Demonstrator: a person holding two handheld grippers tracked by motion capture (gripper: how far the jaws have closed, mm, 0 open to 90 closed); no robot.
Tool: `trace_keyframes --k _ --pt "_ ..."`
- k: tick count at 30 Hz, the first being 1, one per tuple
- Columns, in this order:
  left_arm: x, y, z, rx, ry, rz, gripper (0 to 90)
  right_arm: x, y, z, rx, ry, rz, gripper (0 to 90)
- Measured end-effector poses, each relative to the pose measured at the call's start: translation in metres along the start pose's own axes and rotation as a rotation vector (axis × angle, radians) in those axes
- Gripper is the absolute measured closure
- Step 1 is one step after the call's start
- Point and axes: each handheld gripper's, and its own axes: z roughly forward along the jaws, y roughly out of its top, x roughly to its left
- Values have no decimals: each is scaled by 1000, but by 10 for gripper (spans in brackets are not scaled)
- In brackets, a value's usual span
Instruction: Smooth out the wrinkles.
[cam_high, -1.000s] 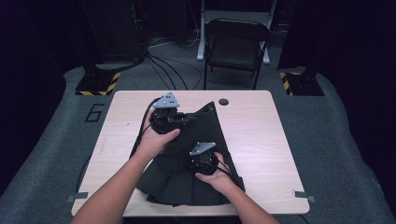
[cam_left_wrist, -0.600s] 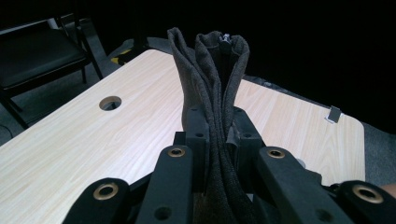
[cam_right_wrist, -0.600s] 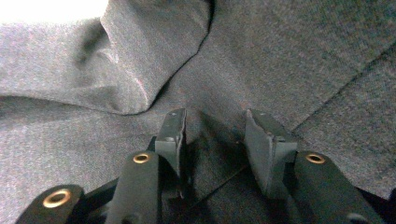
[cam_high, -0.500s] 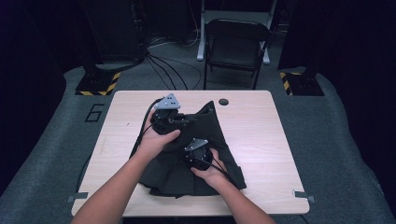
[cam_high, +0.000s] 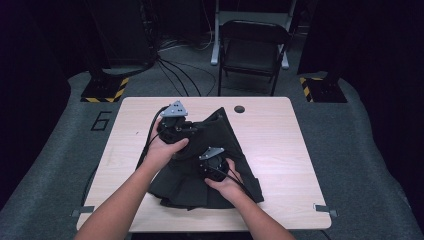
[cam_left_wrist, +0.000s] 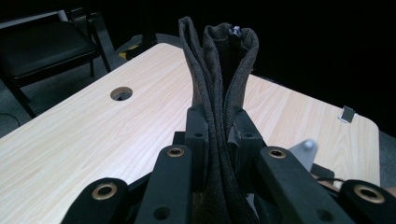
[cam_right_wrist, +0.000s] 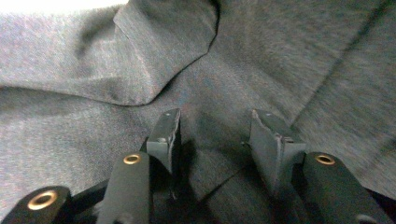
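Two grippers work one dark garment (cam_high: 210, 175): left gripper (cam_left_wrist: 219, 126) pinches a folded edge, while right gripper (cam_right_wrist: 217, 135), jaws just widened, straddles cloth unpressed. Risk: pulling may slip the pinched fold, and closing may bunch extra layers.

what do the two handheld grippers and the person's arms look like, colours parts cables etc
Both the left gripper and the right gripper are black, each topped by a grey three-cornered plate, with black cables trailing off. Their jaws are black bars with brass-ringed holes. The forearms are bare, with no sleeves or gloves in sight.
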Motion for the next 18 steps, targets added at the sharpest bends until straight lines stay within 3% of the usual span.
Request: trace_keyframes --k 1,3,4,9,14,15,18 --pt "0 0 0 4 -1 2 798 0 1 -3 3 6 14 533" --pt "0 -1 -1 -2 3 -3 795 -1 2 -19 -17 10 -31 546" --pt "0 -1 -1 -2 3 -3 795 0 2 -21 -40 19 -22 549" --pt "0 -2 -3 -8 10 -11 791 -7 -9 -43 -19 2 -19 562" --pt "-1 -3 -3 -9 7 -11 791 -18 -25 -47 14 -26 -12 573" --pt "-1 -3 -2 -7 6 -10 791 -24 -33 -48 27 -25 19 575" --pt "-3 -4 -1 -5 -5 -9 791 -30 -38 -48 19 -21 34 579"
